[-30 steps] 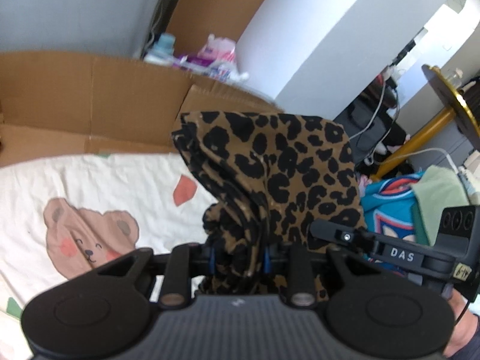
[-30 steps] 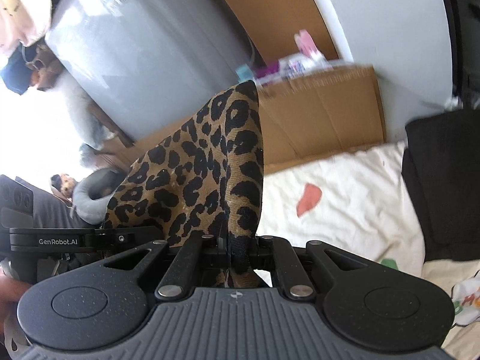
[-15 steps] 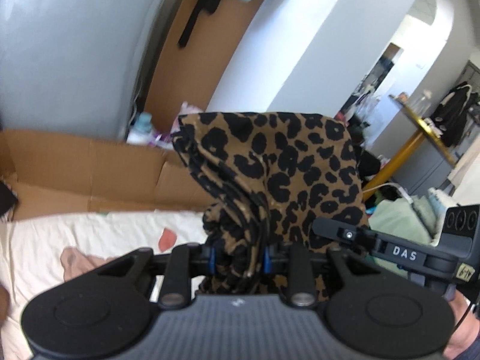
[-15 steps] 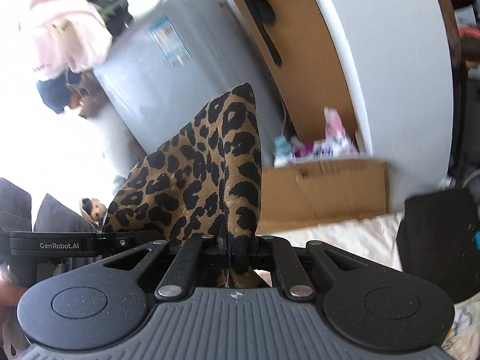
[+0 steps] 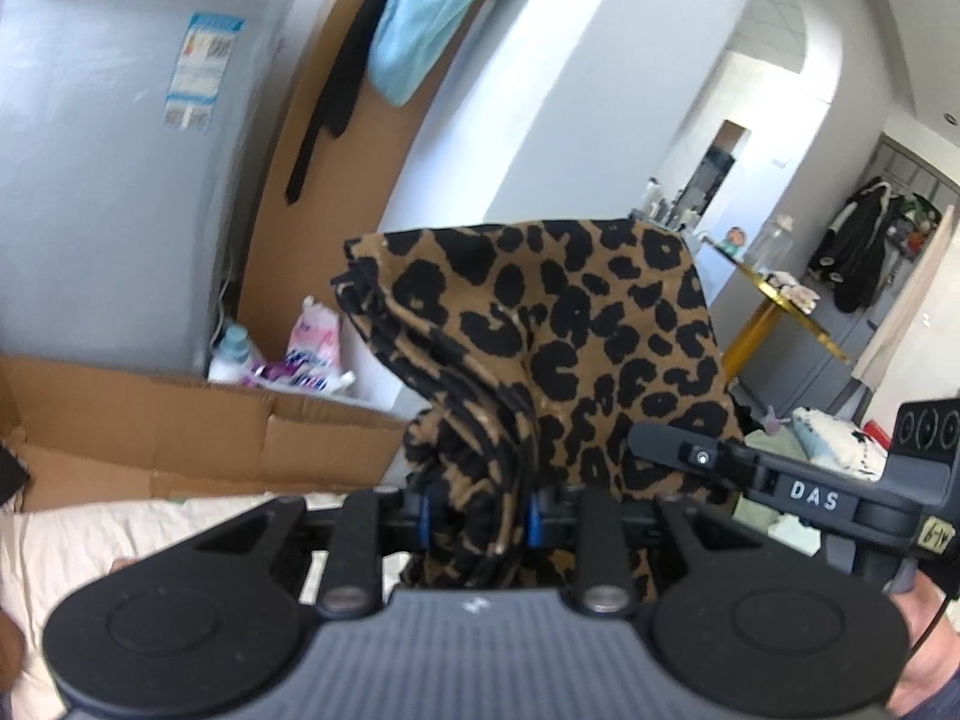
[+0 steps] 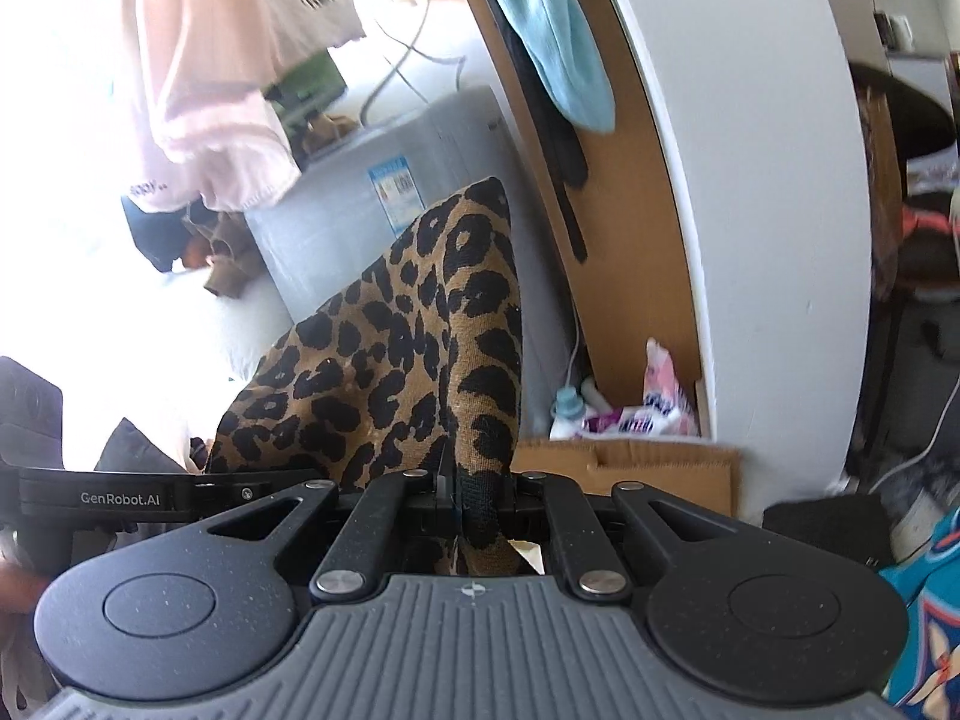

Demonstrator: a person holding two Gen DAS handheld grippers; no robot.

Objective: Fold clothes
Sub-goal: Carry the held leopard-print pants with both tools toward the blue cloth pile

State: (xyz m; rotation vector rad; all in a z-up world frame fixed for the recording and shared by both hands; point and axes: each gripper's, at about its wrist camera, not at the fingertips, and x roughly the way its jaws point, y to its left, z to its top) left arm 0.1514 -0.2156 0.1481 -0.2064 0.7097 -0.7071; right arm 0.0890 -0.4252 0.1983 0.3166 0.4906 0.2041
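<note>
A leopard-print garment is held up in the air between both grippers. My left gripper is shut on a thick bunch of its folds, which stand up in front of the camera. In the right wrist view the same leopard-print garment rises as a point, and my right gripper is shut on a thin edge of it. The other gripper's body shows at the right edge of the left view and at the left edge of the right view. The garment's lower part hangs out of sight below.
A cream bedsheet lies low at the left, bordered by flattened cardboard. Behind stand a grey fridge, bottles and packets, a hanging teal cloth, a white pillar. A gold-rimmed table stands right.
Both grippers have risen with the leopard-print garment still clamped. The bedsheet with its bear print has dropped out of view, and the fridge, hanging clothes and room beyond have come into sight.
</note>
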